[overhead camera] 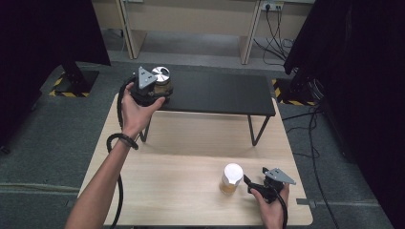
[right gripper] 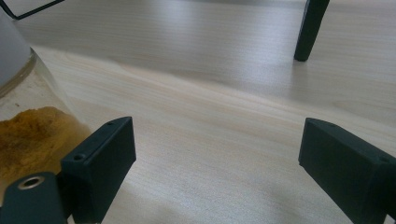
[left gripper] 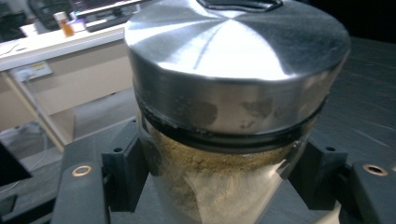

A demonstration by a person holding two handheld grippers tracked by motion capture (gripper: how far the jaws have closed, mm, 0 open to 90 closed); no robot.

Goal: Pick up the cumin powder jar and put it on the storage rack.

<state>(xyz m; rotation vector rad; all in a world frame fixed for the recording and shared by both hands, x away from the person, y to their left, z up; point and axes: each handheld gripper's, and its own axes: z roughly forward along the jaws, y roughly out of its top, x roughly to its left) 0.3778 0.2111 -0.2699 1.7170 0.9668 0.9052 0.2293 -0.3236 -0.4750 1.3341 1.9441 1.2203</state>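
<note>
- High view: a pale wooden table (overhead camera: pixel 191 157) stands on grey carpet, dark curtains hang at both sides, and a light desk with trailing cables sits at the back.
- A low black shelf (overhead camera: pixel 224 93) on thin black legs stands on the table's far half; bare wood lies open below it and across the middle.
- The left gripper (overhead camera: pixel 152 89) is up at the shelf's left end, holding a steel-lidded jar (overhead camera: pixel 161 77) over that corner, near the shelf's edge.
- The right gripper (overhead camera: pixel 249 183) rests near the table's front right, just beside a white-capped jar (overhead camera: pixel 231 179), not far from the front edge.
- Left gripper view: both jaws press the glass sides of the steel-lidded jar (left gripper: pixel 233 93), which holds tan powder; the dark shelf top lies behind it, with the desk and carpet at the left.
- Right gripper view: the jaws stand wide apart with only bare wood (right gripper: pixel 224 140) between them; the white-capped jar (right gripper: pixel 28 126), with orange powder inside, sits outside the left-hand jaw, and a shelf leg (right gripper: pixel 308 30) stands farther off.
</note>
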